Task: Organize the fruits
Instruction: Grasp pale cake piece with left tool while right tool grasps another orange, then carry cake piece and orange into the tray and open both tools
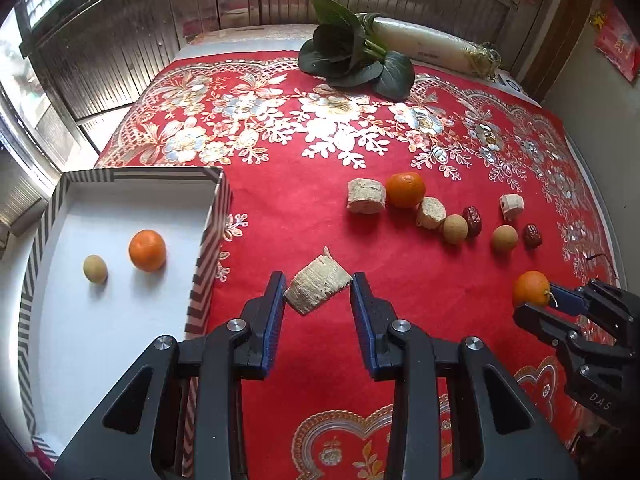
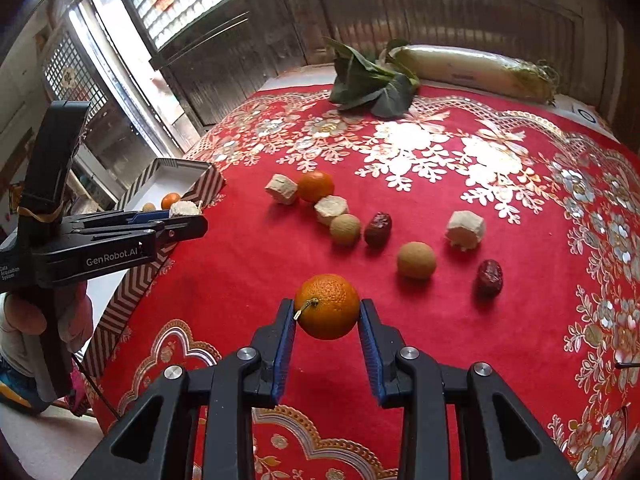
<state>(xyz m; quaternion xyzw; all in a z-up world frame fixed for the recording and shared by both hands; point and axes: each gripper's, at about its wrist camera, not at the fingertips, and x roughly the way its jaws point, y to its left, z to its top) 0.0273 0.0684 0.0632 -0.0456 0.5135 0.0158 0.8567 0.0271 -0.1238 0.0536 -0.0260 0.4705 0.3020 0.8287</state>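
Left gripper [image 1: 319, 289] is pinching a beige chunk [image 1: 318, 287] by its ends, right gripper [image 2: 327, 312] squeezing an orange [image 2: 327, 306] between its pads. That orange is round and could roll out sideways; the chunk's only caught near the fingertips, so a tilt might drop it short of the box [image 1: 208, 236].

Striped box [image 1: 216, 216]: near end cut off by lower picture edge. Person's hand [image 2: 24, 320]: mostly hidden behind left gripper [image 2: 188, 216] handle.

Home: floral tablecloth [image 1: 320, 128], wooden shutters [image 2: 440, 20]
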